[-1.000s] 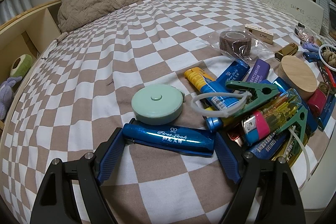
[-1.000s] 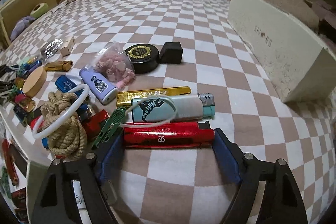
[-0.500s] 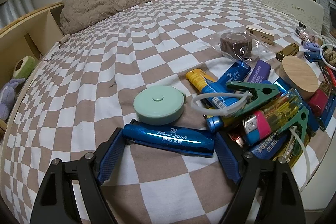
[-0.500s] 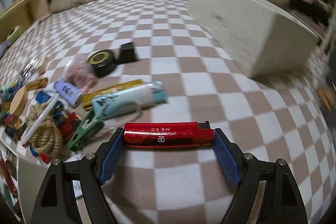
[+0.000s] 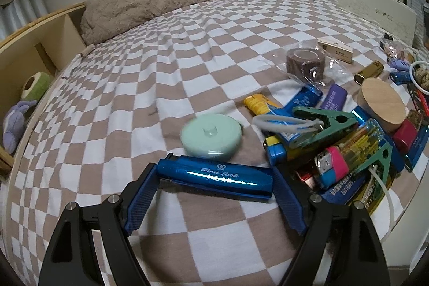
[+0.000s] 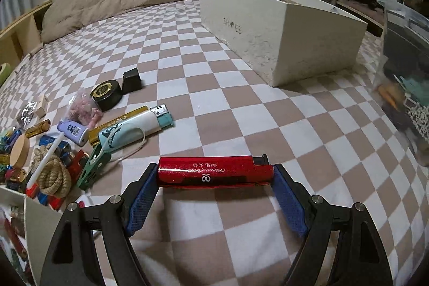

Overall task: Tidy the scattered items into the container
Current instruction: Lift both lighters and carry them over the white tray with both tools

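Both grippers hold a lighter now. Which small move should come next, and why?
Probably carry the right gripper on toward the white box: its red lighter is clamped end to end, clear of the pile, and the box stands open ahead.

Checkered bed (image 6: 214,103) bears lighters (image 6: 134,125), seemingly heaped.

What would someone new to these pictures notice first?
Probably the two shiny lighters gripped end to end: a metallic blue lighter across the left gripper and a glossy red lighter across the right gripper, both above the brown-and-white checked bedsheet. Next, the colourful heap of lighters and green clips at the sheet's right edge in the left view, and the white cardboard shoe box standing further back in the right view.
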Tool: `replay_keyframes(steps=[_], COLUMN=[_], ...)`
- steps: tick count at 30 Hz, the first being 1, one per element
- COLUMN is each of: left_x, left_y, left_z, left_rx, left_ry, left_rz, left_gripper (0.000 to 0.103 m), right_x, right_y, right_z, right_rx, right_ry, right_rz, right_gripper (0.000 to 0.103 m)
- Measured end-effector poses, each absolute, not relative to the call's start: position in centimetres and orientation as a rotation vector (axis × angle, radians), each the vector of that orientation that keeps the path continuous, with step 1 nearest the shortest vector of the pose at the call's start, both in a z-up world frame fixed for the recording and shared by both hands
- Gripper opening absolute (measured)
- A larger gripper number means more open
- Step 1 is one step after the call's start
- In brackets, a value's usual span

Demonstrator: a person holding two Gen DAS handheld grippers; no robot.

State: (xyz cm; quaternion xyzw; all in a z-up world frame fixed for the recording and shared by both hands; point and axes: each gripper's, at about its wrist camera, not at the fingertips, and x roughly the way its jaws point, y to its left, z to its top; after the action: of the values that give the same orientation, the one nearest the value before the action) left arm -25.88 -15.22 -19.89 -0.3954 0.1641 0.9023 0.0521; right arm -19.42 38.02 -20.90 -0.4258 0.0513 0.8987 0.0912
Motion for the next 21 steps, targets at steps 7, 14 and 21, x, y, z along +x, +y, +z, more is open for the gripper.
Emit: replay_keyframes(steps=[7, 14, 21], left_x=[-25.2, -23.1, -19.5], left_y=[-17.2, -18.4, -18.3], left_z=[-18.7, -17.1, -14.6], left_rx=[-1.213, -1.221, -1.206], left_ry=[0.411, 0.314, 0.188], left_rz=[2.849, 2.917, 2.944], left_gripper=[0.084, 0.084, 0.084], right_x=[-17.7, -15.6, -13.3], right_y=[38.8, 38.2, 37.2], right_z=[-20.0, -18.5, -16.5], right_rx=[-1.209, -1.149, -1.109], right_ry=[0.232, 0.257, 0.329], right_rz=[2.687, 2.749, 2.840], right_gripper=[0.083, 0.083, 0.083])
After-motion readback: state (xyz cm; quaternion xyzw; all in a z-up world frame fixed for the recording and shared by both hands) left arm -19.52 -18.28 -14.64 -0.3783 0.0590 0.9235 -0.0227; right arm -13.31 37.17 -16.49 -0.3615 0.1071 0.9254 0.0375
